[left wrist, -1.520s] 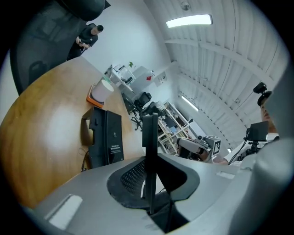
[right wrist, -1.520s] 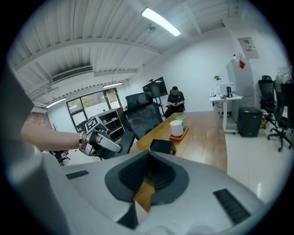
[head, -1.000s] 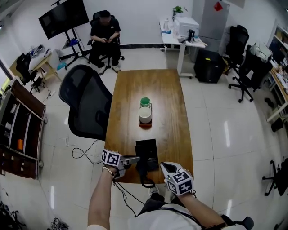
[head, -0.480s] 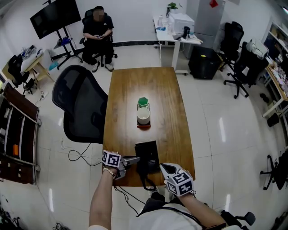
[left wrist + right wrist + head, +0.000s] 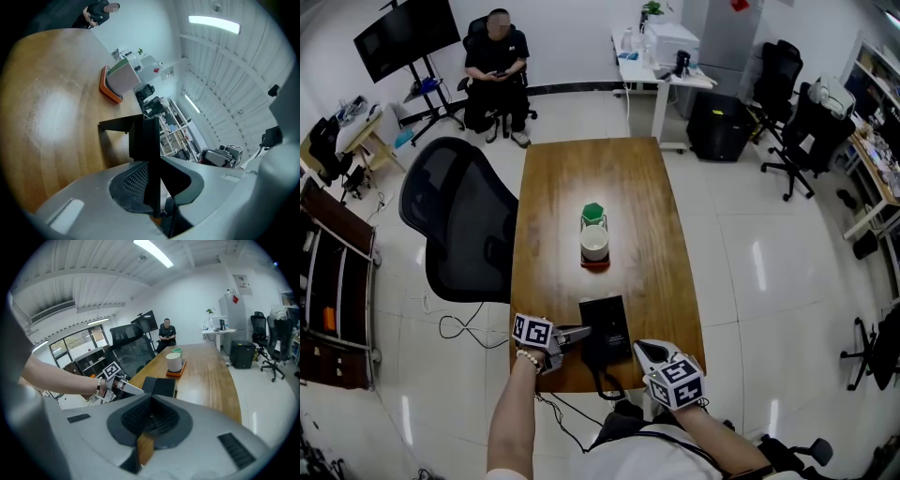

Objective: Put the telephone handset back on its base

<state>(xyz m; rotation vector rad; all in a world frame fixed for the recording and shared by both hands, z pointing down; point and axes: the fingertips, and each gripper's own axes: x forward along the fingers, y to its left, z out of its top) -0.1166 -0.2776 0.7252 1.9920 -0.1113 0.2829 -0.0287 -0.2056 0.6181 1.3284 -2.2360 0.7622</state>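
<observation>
The black telephone base [image 5: 607,320] lies near the front edge of the wooden table [image 5: 553,187]. Its black handset [image 5: 592,345] lies along the base's left side, with a coiled cord [image 5: 607,382] hanging over the edge. My left gripper [image 5: 577,333] reaches in from the left, shut on the handset [image 5: 151,154], which stands edge-on between the pads. Whether the handset rests in its cradle I cannot tell. My right gripper [image 5: 649,352] hovers at the front right of the base [image 5: 165,386], shut and holding nothing. The right gripper view also shows the left gripper [image 5: 133,390].
A white cup [image 5: 594,243] on an orange tray [image 5: 594,265], with a green object [image 5: 593,213] behind it, stands mid-table. A black office chair [image 5: 459,220] is at the table's left. A person [image 5: 494,61] sits far back.
Both grippers and the phone keep their places. Only the head view has shifted slightly.
</observation>
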